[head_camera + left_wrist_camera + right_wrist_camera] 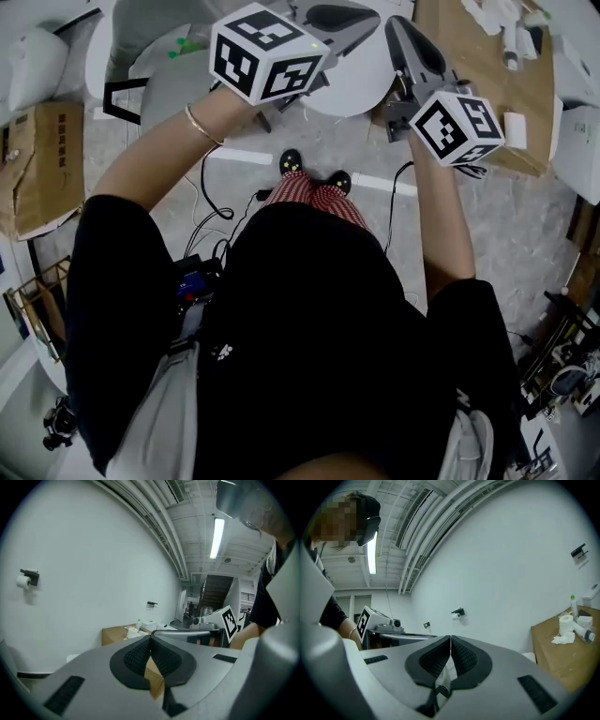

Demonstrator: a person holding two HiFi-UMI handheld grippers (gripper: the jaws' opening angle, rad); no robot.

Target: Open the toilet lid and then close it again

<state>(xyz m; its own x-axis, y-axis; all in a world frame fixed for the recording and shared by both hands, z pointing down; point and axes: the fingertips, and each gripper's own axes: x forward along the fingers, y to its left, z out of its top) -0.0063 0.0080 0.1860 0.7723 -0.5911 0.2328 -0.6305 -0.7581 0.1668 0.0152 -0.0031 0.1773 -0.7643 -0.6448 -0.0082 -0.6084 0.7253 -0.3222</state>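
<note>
In the head view the white toilet (361, 86) shows at the top centre, just past the person's shoes; I cannot tell how its lid stands. My left gripper (367, 16) is held over it with its jaws closed together on nothing. To the right, my right gripper (401, 33) is also shut and empty, beside the toilet's right edge. Both point away from the person, tilted up at the white wall. The left gripper view shows the left gripper (151, 638) with its black pads (136, 660) meeting; the right gripper view shows the right gripper (450, 640) the same. Neither gripper view shows the toilet.
A brown table (487, 89) with paper rolls and bottles stands right of the toilet. A cardboard box (37, 169) sits at the left. Cables (214, 202) trail on the floor by the person's feet. A toilet-roll holder (28, 579) hangs on the wall.
</note>
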